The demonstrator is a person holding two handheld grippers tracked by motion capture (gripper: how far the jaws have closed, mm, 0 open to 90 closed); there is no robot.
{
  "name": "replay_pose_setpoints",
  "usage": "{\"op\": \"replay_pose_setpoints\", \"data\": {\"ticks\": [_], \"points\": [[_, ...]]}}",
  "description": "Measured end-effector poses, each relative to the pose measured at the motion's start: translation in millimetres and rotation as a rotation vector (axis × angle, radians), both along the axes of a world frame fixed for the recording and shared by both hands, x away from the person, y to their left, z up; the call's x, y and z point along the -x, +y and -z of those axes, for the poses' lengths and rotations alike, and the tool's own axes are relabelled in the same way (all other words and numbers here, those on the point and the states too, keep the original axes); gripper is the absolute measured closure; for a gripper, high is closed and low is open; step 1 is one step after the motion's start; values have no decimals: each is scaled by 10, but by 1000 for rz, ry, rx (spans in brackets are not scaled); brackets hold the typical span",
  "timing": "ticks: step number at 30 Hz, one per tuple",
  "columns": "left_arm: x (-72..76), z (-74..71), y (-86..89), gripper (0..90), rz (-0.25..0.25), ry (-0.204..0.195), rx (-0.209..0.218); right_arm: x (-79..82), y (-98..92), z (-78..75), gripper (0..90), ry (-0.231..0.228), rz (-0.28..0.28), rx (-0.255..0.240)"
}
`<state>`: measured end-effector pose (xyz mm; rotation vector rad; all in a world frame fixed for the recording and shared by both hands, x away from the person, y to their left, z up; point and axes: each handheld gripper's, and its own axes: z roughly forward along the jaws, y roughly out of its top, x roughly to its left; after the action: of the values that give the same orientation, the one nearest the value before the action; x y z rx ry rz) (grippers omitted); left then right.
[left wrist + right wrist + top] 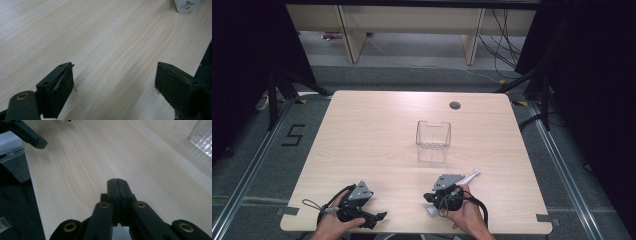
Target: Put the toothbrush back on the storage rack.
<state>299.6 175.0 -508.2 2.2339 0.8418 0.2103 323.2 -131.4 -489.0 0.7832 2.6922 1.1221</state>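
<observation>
A white object [186, 5] is being cut off at the frame edge, the clear container [432, 141] is sitting empty, the left gripper [113, 85] is gaping wide, and the right gripper [117, 185] is pressing its jaws together on nothing.

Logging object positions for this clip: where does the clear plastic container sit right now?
In the high view the clear plastic container stands upright near the middle of the table, just right of centre, beyond the right gripper.

On the table [377, 125] the container [432, 141] stands just right of centre, well behind both grippers at the near edge: left gripper [373, 218] at near left, right gripper [431, 200] near centre-right with a tube [471, 176] beside it, toward the container.
</observation>
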Motion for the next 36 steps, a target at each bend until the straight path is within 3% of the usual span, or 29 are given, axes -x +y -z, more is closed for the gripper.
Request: {"op": "replay_pose_setpoints", "data": {"ticks": [3, 7, 9, 15, 21, 25, 28, 32, 33, 35, 36], "points": [[2, 1, -3, 149, -1, 2, 4, 10, 28, 32, 900, 3, 11, -2], [5, -6, 0, 148, 4, -4, 4, 38, 50, 52, 900, 47, 12, 7], [5, 1, -2, 148, 6, 3, 6, 16, 40, 61, 900, 15, -23, 17], [4, 3, -2, 148, -1, -1, 4, 52, 52, 95, 900, 59, -26, 33], [0, 3, 1, 148, 2, -2, 1, 84, 25, 86, 900, 48, -57, 29], [5, -7, 4, 148, 3, -5, 2, 137, -32, 91, 900, 70, -68, 34], [5, -2, 0, 148, 4, -2, 5, 174, -78, 92, 900, 88, -36, 50], [2, -2, 3, 148, 2, 0, 12, 162, -112, 102, 900, 85, -57, 45], [4, 0, 2, 148, 0, 0, 14, 180, -119, 103, 900, 89, -25, 47], [5, 0, 3, 148, 0, 0, 15, 180, -152, 87, 900, 94, -48, 44], [4, 0, 3, 148, 0, 0, 14, 189, -163, 93, 900, 94, -33, 39]]}}
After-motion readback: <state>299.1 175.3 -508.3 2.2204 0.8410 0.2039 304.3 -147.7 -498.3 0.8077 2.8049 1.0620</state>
